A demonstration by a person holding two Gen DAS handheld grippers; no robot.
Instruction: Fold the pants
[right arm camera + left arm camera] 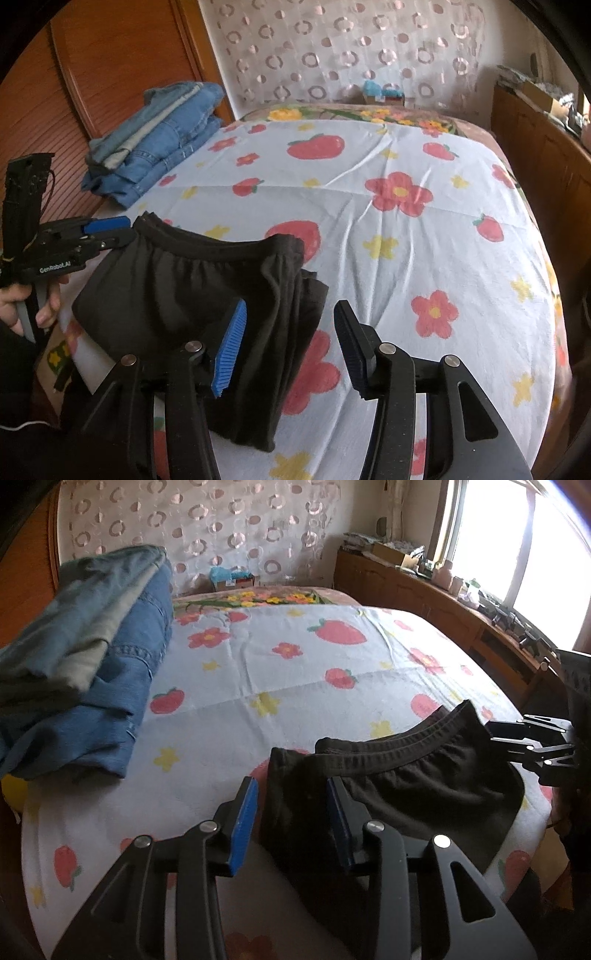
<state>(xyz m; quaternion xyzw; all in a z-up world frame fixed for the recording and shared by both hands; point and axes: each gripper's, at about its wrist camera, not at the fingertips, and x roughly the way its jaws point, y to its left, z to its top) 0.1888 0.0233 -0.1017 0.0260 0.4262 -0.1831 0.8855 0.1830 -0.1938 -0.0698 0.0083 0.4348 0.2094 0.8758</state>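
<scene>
Black pants [406, 786] lie folded on the bed near its front edge, elastic waistband toward the far side. My left gripper [291, 808] stands open over their left edge, with cloth showing between the blue pads [243, 816] but not pinched. In the right wrist view the pants [177, 280] lie left of centre. My right gripper [290, 332] is open over their right folded edge, and its pads do not press the cloth. The left gripper [127, 229], held by a hand, sits at the waistband's left end. The right gripper [493, 733] reaches the waistband's right end.
A stack of folded jeans [92, 657] sits at the bed's far left, next to a wooden wardrobe [110, 55]. The strawberry-and-flower sheet [295, 664] covers the bed. A cluttered wooden sideboard [424, 590] runs along the right under a bright window [517, 535].
</scene>
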